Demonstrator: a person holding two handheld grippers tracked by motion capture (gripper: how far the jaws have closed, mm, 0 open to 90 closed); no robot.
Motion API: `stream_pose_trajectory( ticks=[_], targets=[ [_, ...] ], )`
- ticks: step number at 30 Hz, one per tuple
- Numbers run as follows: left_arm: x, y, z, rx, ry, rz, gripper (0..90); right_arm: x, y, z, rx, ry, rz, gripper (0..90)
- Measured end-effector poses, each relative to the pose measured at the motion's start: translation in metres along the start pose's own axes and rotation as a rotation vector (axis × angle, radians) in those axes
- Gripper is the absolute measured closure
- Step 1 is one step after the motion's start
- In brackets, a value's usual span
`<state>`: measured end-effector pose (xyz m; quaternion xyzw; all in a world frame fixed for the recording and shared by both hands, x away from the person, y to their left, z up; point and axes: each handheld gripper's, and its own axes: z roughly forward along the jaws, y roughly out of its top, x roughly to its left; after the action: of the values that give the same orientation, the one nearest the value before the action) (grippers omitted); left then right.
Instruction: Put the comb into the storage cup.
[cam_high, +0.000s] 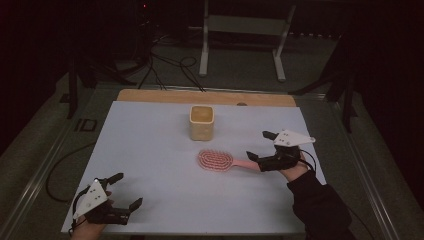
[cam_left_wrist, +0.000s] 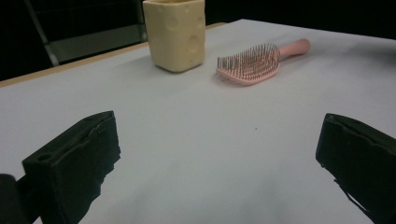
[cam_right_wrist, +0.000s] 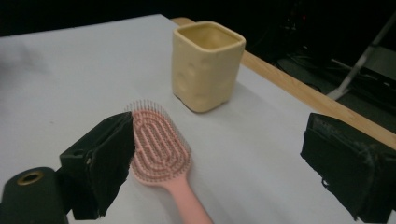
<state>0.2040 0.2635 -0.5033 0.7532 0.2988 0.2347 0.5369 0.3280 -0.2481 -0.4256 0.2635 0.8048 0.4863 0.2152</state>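
Now hairbrush (cam_right_wrist: 161, 142) between the right tongs' (cam_right_wrist: 219, 163) jaws.

Both grippers: black bodies, two black fingers each, blocky foam-like pads with rough, ragged edges. Left gripper (cam_high: 127, 190) at near left, right gripper (cam_high: 260, 144) at right. Each carries a pale grey three-cornered plate (cam_high: 90, 197) on top, small dark dots on it. In the left gripper view one finger (cam_left_wrist: 74, 163) has a round hole on its upper face. In the right gripper view, a brass-coloured ring (cam_right_wrist: 30, 177) sits in the black body at bottom left. Right arm wears a dark sleeve (cam_high: 320, 202); thin black cable beside it.
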Motion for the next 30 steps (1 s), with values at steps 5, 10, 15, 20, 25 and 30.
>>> stream_pose_trajectory(
  ticks=[5, 10, 15, 20, 25, 30],
  targets=[
    [0.001, 0.0, -0.001, -0.002, -0.001, -0.005, 0.0, -0.007, -0.006, 0.018, 0.069, 0.007, 0.032, 9.5],
    [0.001, 0.0, -0.001, -0.002, -0.004, -0.003, 0.0, -0.01, -0.01, 0.028, 0.085, 0.012, 0.037, 9.6],
    [0.001, 0.0, -0.001, -0.006, 0.001, -0.005, 0.0, -0.013, -0.016, 0.038, 0.125, -0.006, 0.043, 13.6],
    [0.001, 0.0, -0.001, -0.007, 0.001, -0.005, 0.0, -0.016, -0.023, 0.043, 0.165, -0.004, 0.04, 24.3],
    [0.001, 0.0, -0.001, -0.009, 0.0, -0.007, 0.0, -0.018, -0.03, 0.047, 0.201, 0.005, 0.037, 39.3],
    [0.001, 0.0, -0.001, -0.006, 0.001, -0.006, 0.0, -0.021, -0.039, 0.053, 0.237, -0.016, 0.041, 55.5]
  ],
)
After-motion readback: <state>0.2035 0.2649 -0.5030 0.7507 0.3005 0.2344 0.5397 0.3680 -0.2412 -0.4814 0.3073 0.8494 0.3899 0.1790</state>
